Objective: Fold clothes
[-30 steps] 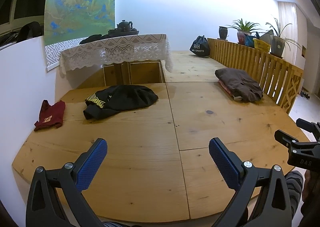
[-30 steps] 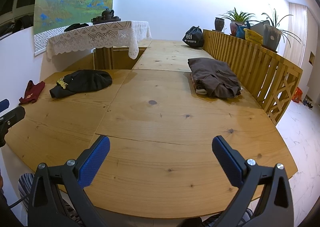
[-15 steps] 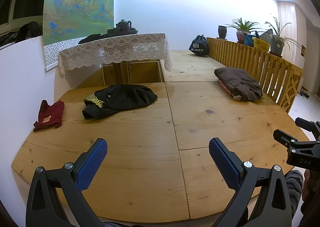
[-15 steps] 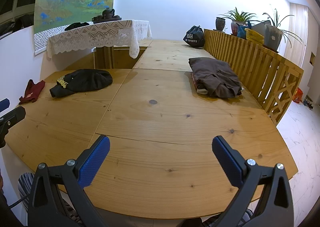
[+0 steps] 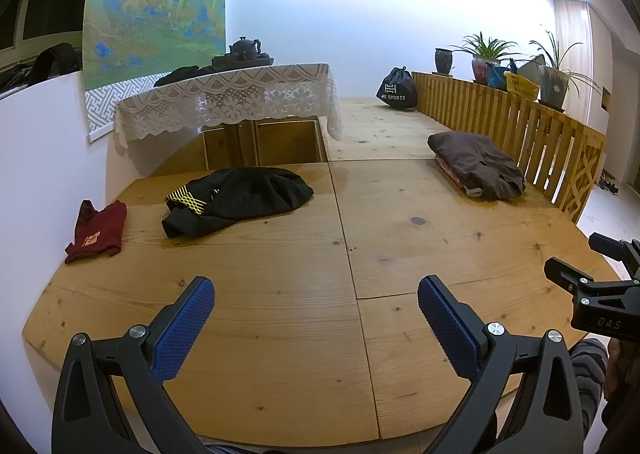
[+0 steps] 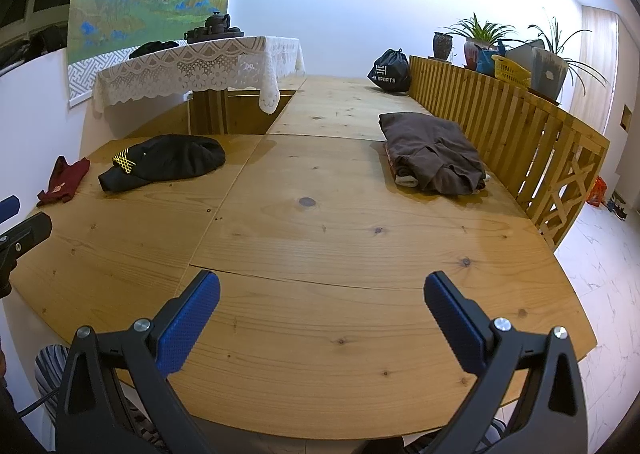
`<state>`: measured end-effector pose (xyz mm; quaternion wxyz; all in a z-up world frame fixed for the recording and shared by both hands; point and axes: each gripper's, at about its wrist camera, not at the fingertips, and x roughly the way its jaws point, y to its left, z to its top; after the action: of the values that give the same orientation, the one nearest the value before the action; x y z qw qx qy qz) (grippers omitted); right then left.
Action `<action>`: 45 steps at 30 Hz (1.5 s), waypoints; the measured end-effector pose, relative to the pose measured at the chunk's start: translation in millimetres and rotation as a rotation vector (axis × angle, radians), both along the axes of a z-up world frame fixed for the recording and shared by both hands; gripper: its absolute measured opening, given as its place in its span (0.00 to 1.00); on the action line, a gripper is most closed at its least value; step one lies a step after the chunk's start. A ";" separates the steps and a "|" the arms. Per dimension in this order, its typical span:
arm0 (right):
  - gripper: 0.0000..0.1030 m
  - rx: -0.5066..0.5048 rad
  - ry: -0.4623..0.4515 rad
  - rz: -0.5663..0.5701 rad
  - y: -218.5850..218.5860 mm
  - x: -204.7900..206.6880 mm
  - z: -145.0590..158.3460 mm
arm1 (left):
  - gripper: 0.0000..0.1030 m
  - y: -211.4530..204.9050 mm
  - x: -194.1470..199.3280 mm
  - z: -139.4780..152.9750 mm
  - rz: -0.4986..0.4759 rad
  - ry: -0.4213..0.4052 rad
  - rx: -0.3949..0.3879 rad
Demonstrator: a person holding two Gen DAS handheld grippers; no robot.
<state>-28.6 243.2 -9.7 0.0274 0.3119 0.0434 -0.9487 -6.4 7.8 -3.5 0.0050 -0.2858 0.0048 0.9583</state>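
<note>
A crumpled black garment with yellow trim [image 5: 236, 195] [image 6: 168, 161] lies on the wooden platform [image 5: 280, 314] at the left. A small dark red garment [image 5: 98, 225] [image 6: 64, 179] lies further left near the edge. A folded stack with a brown garment on top [image 5: 476, 165] [image 6: 436, 151] sits at the right by the fence. My left gripper [image 5: 316, 314] is open and empty over the near edge. My right gripper [image 6: 322, 310] is open and empty too, and shows at the right of the left wrist view [image 5: 592, 286].
A wooden slat fence [image 6: 500, 125] runs along the right side, with potted plants [image 6: 476, 37] on its ledge. A lace-covered low table [image 5: 228, 97] with a teapot stands at the back left. A black sports bag [image 6: 386, 71] sits at the far end.
Both views have shifted very slightly. The garments have not moved and both grippers stay open.
</note>
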 end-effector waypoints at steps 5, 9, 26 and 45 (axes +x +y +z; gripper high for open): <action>1.00 0.000 -0.003 0.000 -1.0 -1.9 -1.0 | 0.99 0.8 -1.9 -0.8 -0.001 -0.003 -0.001; 1.00 -0.002 -0.009 -0.001 -0.2 -4.2 -3.0 | 0.99 1.2 -3.1 -3.4 -0.003 -0.008 -0.003; 1.00 -0.060 -0.009 0.100 -6.6 -27.7 0.5 | 0.99 -9.8 -19.0 -5.8 0.016 -0.008 -0.021; 1.00 -0.041 -0.018 0.252 -80.3 -152.0 43.7 | 0.99 -97.3 -107.2 1.1 0.078 -0.026 -0.045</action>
<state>-180.6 162.9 34.0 0.1528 0.3119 0.0627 -0.9357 -113.7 -89.5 -2.3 -0.0389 -0.2984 0.0150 0.9535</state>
